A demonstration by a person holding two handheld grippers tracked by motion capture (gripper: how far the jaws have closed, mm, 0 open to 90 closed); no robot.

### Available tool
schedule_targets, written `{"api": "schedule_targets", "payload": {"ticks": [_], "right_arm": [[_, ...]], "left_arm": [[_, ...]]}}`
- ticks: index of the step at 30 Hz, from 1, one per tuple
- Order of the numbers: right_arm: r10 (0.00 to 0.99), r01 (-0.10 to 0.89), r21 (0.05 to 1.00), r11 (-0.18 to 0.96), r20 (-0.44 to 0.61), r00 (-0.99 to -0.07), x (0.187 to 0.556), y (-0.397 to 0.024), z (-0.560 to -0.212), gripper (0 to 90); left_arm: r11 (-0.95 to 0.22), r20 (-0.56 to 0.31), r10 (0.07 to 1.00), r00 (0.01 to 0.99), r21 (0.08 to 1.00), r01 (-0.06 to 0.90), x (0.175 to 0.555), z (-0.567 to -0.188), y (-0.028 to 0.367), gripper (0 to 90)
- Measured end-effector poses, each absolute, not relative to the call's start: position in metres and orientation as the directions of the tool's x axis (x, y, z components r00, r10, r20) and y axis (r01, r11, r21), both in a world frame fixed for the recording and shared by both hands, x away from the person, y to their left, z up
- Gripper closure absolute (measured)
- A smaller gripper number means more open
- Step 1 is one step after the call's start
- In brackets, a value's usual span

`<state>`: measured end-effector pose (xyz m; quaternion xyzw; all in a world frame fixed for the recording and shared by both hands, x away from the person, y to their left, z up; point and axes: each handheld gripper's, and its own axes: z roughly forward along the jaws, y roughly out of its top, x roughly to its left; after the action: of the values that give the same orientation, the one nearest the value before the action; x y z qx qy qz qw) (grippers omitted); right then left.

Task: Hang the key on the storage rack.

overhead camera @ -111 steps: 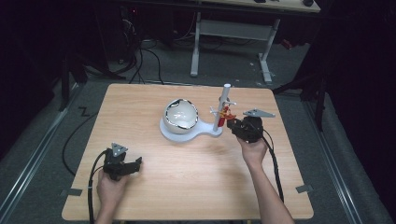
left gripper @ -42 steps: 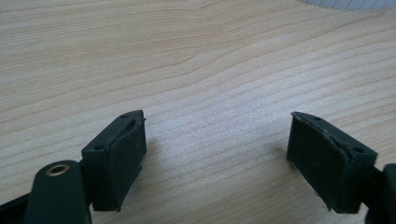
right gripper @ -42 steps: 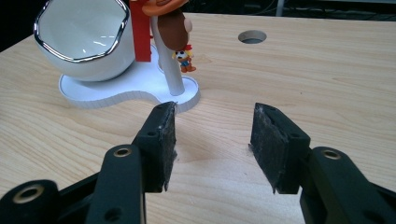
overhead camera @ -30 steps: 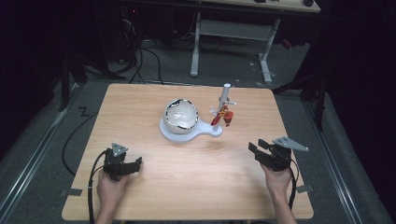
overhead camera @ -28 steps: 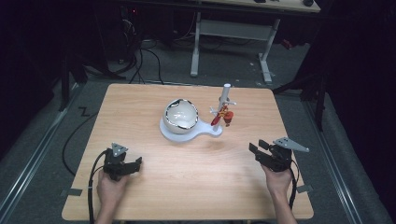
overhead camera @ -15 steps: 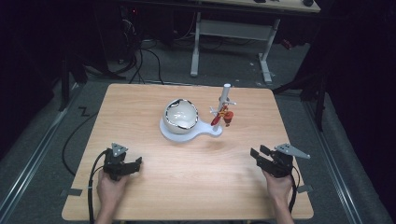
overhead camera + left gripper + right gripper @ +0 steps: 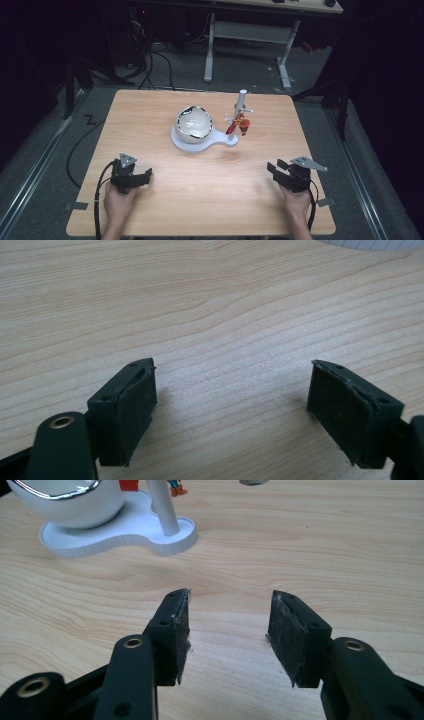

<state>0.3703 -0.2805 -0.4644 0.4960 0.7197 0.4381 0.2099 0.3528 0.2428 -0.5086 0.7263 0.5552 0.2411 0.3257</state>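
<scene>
A small red figure (image 7: 242, 124) hangs on the white stand's post (image 7: 241, 107), beside the bowl (image 7: 194, 123); the hanging looks finished; the right gripper (image 7: 278, 168) rests well apart from the stand, near the table's (image 7: 200, 200) front edge, jaws part open and empty, just closing slightly; the left gripper (image 7: 146, 176) sits wide open, empty.

The high view looks forward and down over the whole bench (image 7: 210, 200) from its near edge, while each hand-held gripper's view skims low and close across the wood, the right one sharing the white stand (image 7: 120, 540) near the far edge.
</scene>
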Motion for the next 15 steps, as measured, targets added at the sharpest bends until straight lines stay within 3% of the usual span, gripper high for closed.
{"api": "schedule_targets", "payload": {"ticks": [15], "right_arm": [[0.923,0.572,0.805,0.156,0.087,-0.375,0.381,-0.285,-0.474,51.8]], "left_arm": [[-0.172,-0.011,0.963,0.268,0.741,0.65,0.353,-0.509,0.243,20.2]]}}
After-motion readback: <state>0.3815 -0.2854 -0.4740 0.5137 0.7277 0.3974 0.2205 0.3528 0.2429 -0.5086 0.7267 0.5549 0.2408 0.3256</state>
